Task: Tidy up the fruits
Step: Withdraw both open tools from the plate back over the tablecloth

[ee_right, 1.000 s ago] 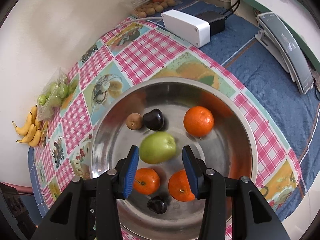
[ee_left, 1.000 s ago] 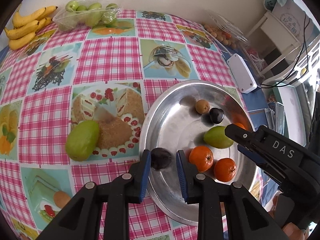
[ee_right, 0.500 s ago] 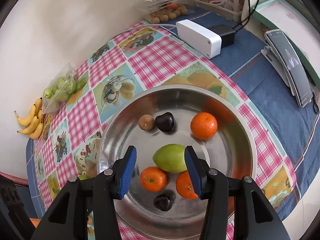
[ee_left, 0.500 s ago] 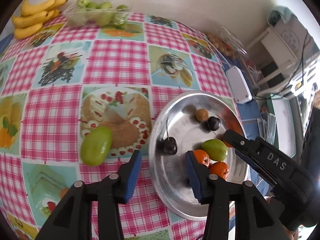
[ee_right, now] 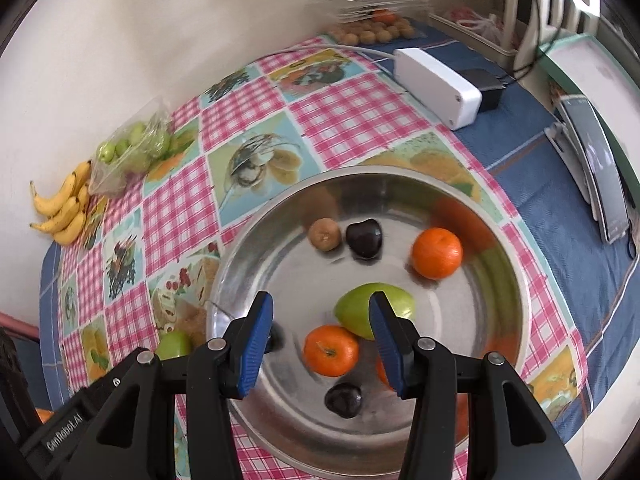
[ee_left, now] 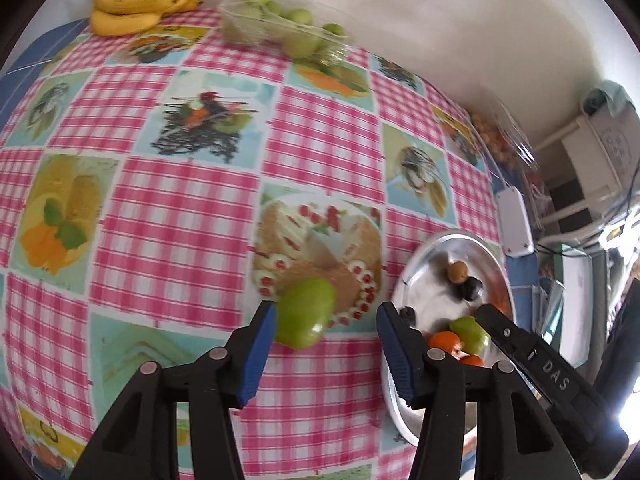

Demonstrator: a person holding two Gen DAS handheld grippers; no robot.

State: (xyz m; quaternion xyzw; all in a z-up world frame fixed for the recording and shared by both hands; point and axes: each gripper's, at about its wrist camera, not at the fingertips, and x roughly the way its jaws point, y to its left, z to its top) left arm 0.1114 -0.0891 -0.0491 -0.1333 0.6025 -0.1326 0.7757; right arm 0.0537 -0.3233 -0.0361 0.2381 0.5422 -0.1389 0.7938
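Observation:
A green mango lies on the checked tablecloth left of the steel bowl. My left gripper hovers over it, jaws opening, the fruit showing between the tips and no pad pressing on it. My right gripper stands open above the bowl, with nothing gripped. Below it lie an orange and a second green mango. Another orange, a brown fruit and two dark plums also sit in the bowl.
Bananas and a clear tray of small green fruits sit by the wall. A white box, a black adapter, a punnet of small brown fruits and a propped screen stand on the blue cloth to the right.
My left gripper let go of a dark plum in the bowl, opened wider and swung left over the green mango on the cloth. My right gripper drew back a little above the bowl.

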